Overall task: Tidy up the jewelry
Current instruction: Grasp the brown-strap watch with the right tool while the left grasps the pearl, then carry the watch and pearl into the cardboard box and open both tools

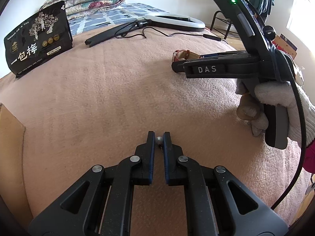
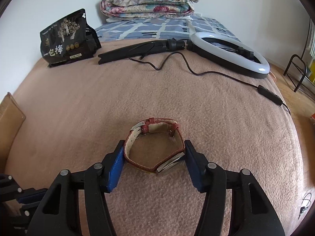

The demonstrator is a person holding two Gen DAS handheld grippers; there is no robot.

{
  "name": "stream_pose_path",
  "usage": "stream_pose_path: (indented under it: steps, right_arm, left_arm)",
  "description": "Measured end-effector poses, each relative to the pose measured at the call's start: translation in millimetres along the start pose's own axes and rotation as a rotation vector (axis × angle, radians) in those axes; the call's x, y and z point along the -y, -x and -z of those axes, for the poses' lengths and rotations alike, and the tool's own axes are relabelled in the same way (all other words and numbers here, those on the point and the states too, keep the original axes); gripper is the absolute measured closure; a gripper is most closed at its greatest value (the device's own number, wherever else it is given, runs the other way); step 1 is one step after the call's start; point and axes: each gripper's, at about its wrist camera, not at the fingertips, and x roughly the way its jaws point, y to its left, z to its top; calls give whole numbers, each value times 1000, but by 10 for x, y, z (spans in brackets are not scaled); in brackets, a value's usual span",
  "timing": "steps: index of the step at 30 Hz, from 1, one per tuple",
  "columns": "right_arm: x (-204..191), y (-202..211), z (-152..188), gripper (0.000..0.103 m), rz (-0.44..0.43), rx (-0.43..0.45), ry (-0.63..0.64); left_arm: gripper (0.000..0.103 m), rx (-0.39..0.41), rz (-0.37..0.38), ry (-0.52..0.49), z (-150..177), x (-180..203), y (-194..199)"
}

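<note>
Left wrist, fingers [image 1: 151,143] pinching pearl earring [image 1: 158,140]

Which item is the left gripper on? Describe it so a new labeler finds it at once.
Start from the pink blanket covering the bed; near its front edge the left gripper is shut on a pearl stud. It is a tiny grey-white ball with a thin pin, unlike the red-strapped watch between the right gripper's pads.
</note>
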Motion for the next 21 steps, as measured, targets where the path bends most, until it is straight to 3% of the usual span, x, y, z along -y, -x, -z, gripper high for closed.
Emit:
stream_pose_path:
  steps: [21]
  right_arm:
    - [-291,688,-152,47,4,69,51]
  left_arm:
    - [97,85,-19,28,2,-139,722]
